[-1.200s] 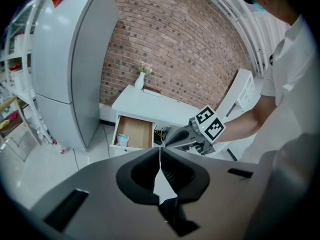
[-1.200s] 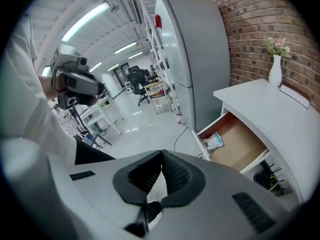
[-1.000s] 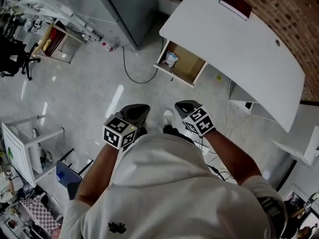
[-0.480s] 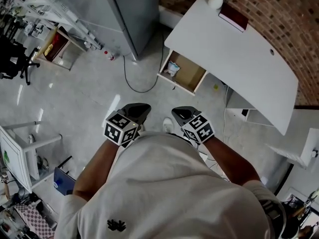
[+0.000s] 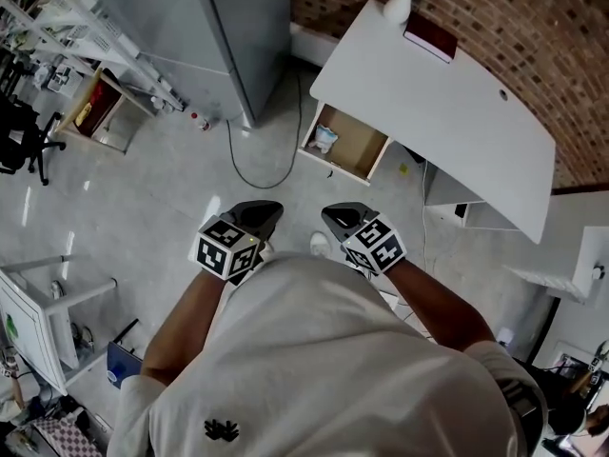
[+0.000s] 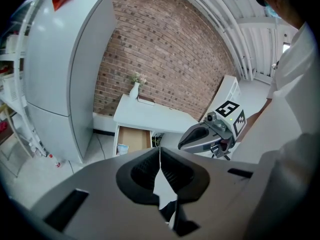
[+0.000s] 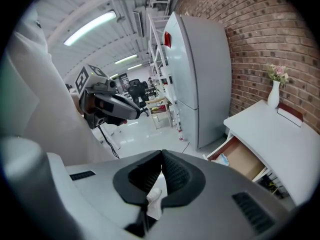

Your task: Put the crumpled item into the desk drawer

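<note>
The left gripper [image 5: 259, 213] hangs near the waist, jaws pressed together on nothing. The crumpled item [image 5: 324, 139], a pale bluish wad, lies at the left end of the open, brown-lined desk drawer [image 5: 369, 157]. The right gripper [image 5: 343, 219] is likewise closed and empty. Placement looks done; what remains is probably pushing the drawer in under the smooth white desk [image 5: 447, 93].

A red brick wall [image 5: 533, 27] backs a tall grey fridge [image 5: 238, 17]; glossy pale floor [image 5: 162, 179], metal shelving [image 5: 57, 17], ceiling strip lights [image 7: 92, 26].
</note>
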